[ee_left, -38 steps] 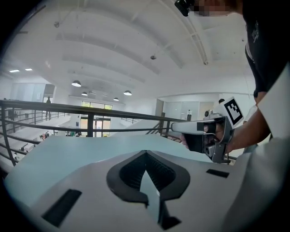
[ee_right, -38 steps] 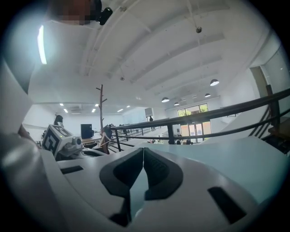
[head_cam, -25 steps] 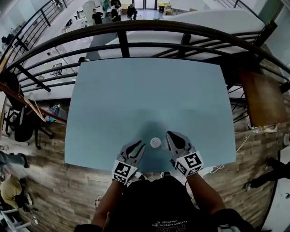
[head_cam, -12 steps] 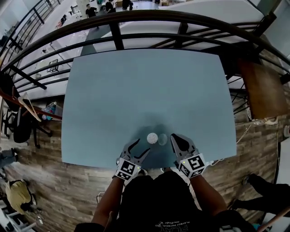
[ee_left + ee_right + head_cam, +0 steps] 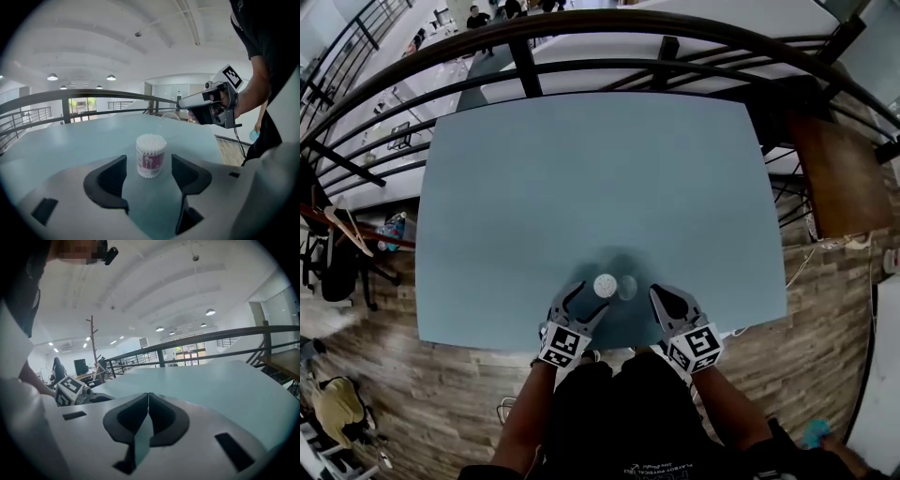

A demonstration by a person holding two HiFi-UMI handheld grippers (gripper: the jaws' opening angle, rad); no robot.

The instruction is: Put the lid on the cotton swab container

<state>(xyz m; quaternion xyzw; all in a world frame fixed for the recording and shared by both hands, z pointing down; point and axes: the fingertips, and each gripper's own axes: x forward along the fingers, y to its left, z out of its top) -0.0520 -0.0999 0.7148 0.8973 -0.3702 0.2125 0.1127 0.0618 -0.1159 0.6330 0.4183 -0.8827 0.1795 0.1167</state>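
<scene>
No word or number can be read. The small round white cotton swab container (image 5: 150, 146) carries a magenta label (image 5: 152, 162) with white swab drawings, its print too small to read. Pale lettering (image 5: 630, 463) on the person's black shirt (image 5: 619, 412) is illegible. Two white cubes (image 5: 563, 345) bear black square code patterns, no letters.

Smooth matt pale-blue top on the table (image 5: 581, 187), with a slight sheen up close. Clear glossy plastic on the cotton swab container (image 5: 150, 159), plus a paper-looking label and fluffy white cotton tips. Same see-through plastic on the lid (image 5: 626, 287). Dull black metal for the railing (image 5: 525, 66). Wood-plank look to the floor (image 5: 469, 375), pretty matt. Matt grey plastic shell on the right gripper (image 5: 148, 401), flat black pads (image 5: 164, 417), maybe rubbery.
</scene>
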